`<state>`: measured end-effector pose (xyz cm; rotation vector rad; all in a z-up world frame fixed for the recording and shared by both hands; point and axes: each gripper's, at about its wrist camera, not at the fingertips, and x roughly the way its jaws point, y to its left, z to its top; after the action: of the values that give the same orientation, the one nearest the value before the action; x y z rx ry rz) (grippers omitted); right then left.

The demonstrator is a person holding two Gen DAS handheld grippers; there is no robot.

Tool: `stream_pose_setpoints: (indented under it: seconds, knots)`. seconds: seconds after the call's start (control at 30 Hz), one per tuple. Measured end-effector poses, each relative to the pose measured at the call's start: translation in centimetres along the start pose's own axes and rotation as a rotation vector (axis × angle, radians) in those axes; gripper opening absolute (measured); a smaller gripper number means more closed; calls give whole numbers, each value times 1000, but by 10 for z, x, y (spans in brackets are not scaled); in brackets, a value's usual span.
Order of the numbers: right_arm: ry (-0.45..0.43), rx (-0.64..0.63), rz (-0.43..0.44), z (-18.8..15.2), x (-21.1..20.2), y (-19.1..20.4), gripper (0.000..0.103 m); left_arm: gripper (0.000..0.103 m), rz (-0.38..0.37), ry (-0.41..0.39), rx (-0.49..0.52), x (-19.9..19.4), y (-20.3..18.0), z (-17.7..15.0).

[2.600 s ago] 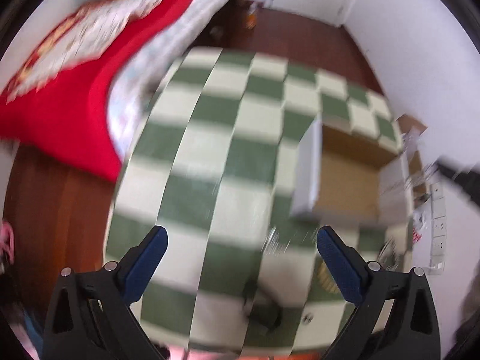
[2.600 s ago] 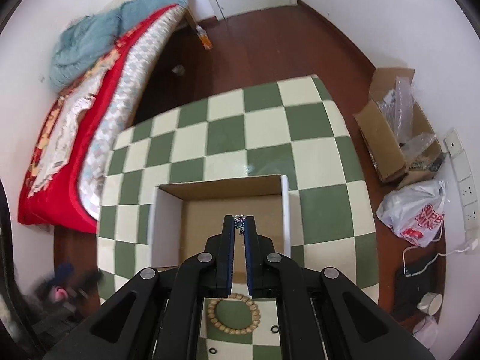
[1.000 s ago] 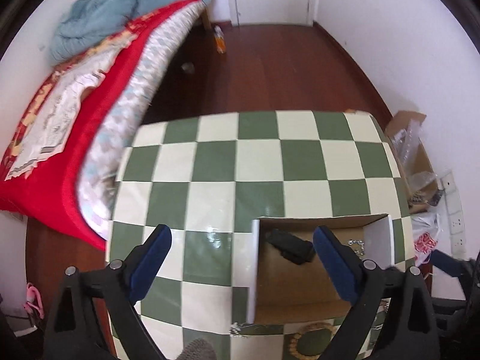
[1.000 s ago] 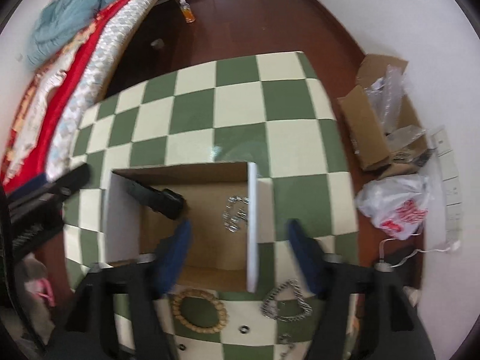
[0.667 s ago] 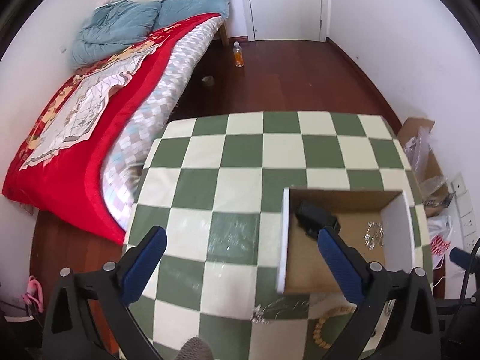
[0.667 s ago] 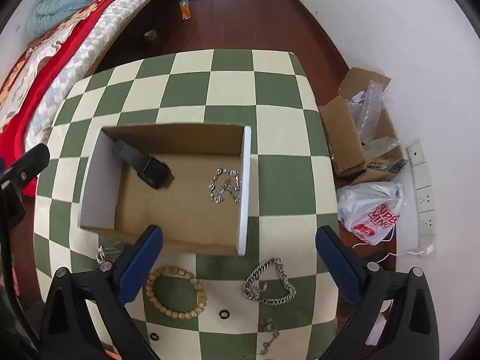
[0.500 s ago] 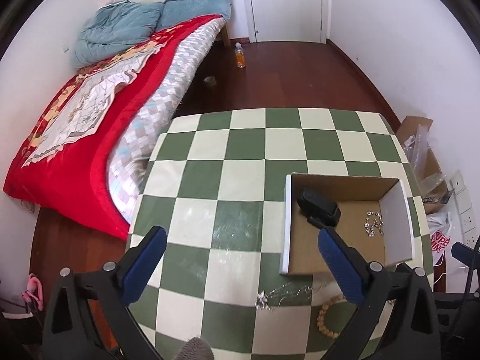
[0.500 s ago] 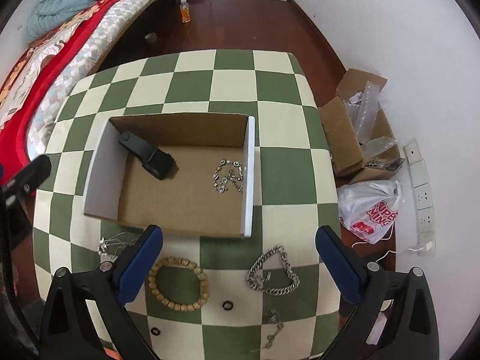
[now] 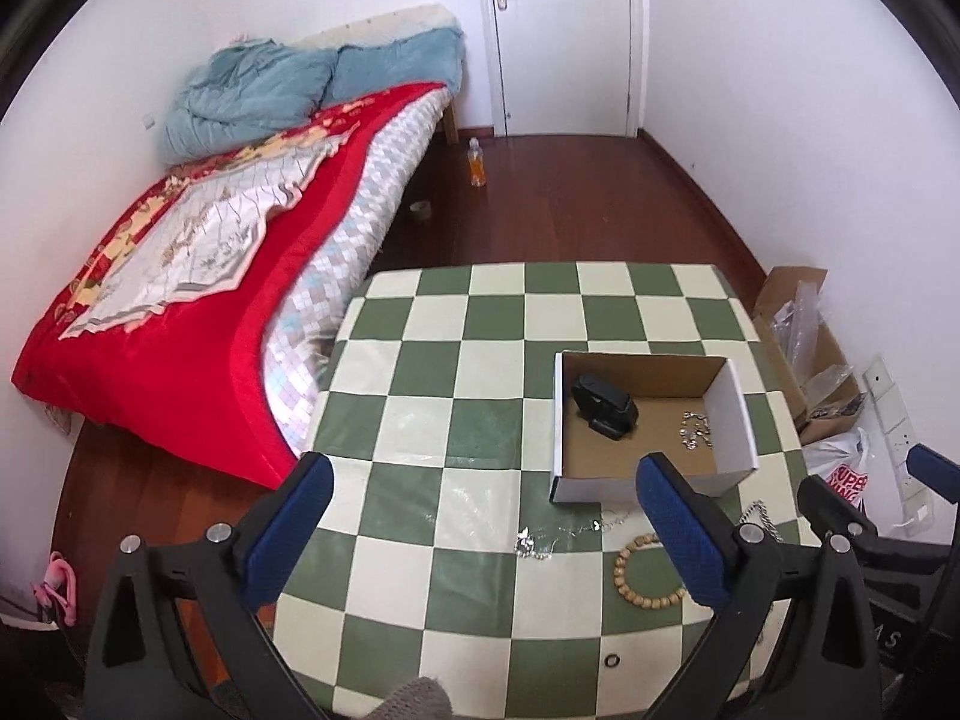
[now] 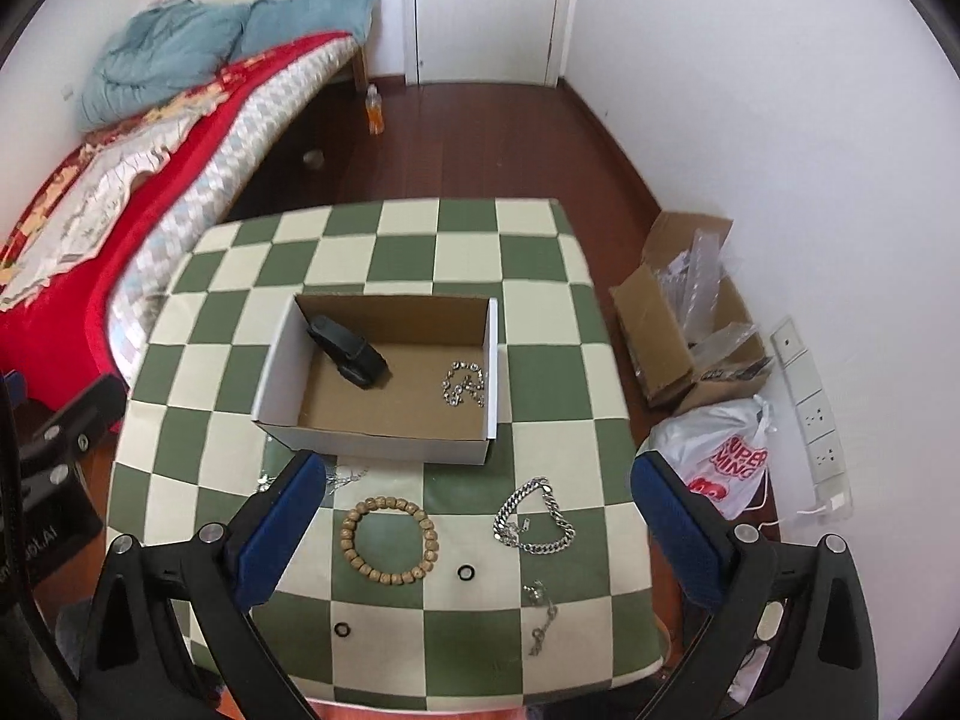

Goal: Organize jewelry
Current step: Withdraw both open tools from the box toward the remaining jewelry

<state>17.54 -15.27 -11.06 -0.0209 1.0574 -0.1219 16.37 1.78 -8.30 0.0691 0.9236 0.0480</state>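
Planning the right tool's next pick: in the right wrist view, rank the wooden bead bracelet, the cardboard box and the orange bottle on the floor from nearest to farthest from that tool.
1. Wooden bead bracelet: on the table between the right tool and the box, towards its left finger.
2. Cardboard box: mid-table, beyond the bracelet.
3. Orange bottle: on the floor past the table, by the bed.

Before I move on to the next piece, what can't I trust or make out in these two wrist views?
- Thin silver chain: right view, partly behind the right claw's left finger.
- Wooden bead bracelet: left view, partly behind the left claw's right finger.
- Black item in the cardboard box: too small to identify.
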Motion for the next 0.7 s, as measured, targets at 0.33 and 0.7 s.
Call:
stream_pose_setpoints:
  seconds: [0.33, 0.7]
  knots:
    - [27, 88, 43, -43, -24, -25, 103, 103, 27, 36, -43, -11, 12, -33]
    - [295, 317, 44, -124, 74, -112, 62, 102, 58, 283, 13, 78, -6, -101]
